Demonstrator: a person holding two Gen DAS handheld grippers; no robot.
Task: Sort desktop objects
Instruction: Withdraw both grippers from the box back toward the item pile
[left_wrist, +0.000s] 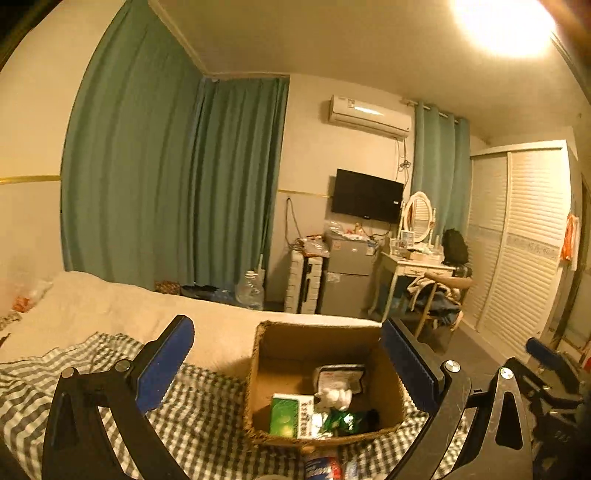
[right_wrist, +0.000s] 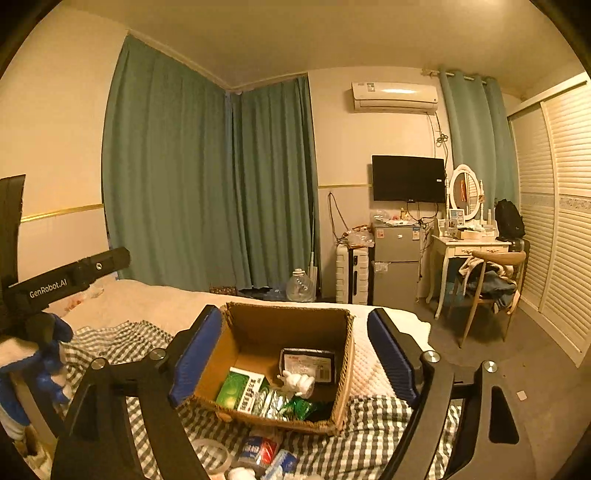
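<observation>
The cardboard box (right_wrist: 284, 369) on the bed's checked cloth (right_wrist: 376, 424) already holds a green packet (right_wrist: 236, 387), a dark pack (right_wrist: 308, 363) and wrappers, so the sorting looks partly done. Loose items (right_wrist: 258, 452) at six o'clock (cut off, labels unreadable) remain. Both left tongs (left_wrist: 284, 362) and right tongs (right_wrist: 291, 354) gape wide, empty.

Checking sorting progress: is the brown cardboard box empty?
No. The brown cardboard box holds a green carton and other packets.
</observation>
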